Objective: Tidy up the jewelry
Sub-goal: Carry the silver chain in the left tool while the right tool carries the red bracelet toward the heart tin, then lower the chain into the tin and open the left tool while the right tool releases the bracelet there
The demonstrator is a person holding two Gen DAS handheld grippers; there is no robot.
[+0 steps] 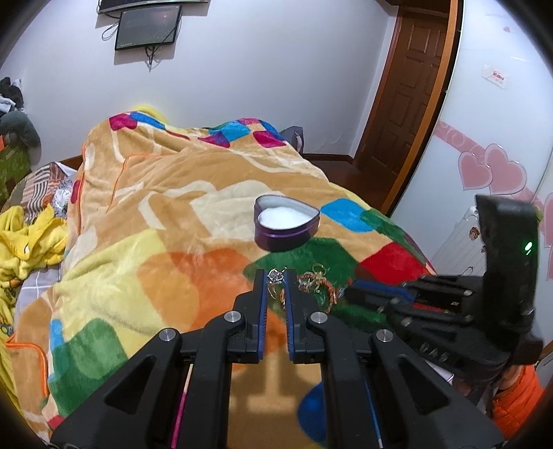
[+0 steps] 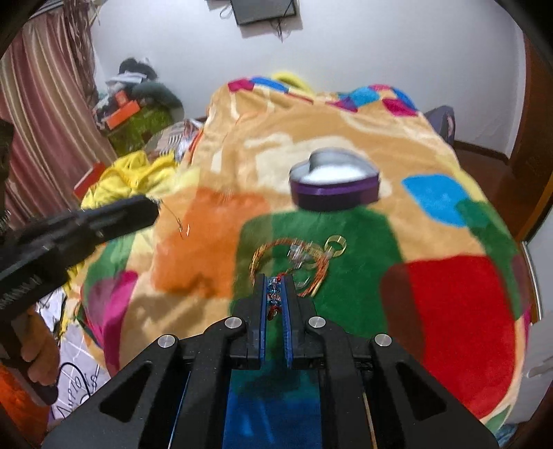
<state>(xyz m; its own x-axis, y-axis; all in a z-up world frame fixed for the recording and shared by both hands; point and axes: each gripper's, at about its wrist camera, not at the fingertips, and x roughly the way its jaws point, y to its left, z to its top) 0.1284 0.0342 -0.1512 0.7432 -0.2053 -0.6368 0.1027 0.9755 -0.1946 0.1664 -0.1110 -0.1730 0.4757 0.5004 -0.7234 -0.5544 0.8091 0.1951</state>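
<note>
A purple heart-shaped tin (image 1: 285,222) with white lining sits open on the colourful blanket; it also shows in the right wrist view (image 2: 333,188). A pile of jewelry (image 1: 316,281) lies in front of it on the green patch, with an orange-gold bangle (image 2: 287,255) and a gold ring (image 2: 335,244). My left gripper (image 1: 275,276) is shut on a silver pendant (image 1: 275,275) with a thin chain hanging from it (image 2: 181,221). My right gripper (image 2: 275,285) is shut on a red and blue beaded piece (image 2: 274,293) at the pile's near edge.
The blanket (image 1: 172,214) covers a bed. Yellow clothes (image 1: 24,241) and clutter lie at the left. A wooden door (image 1: 408,86) and a wardrobe with pink hearts (image 1: 494,165) stand at the right. A screen (image 1: 147,27) hangs on the wall.
</note>
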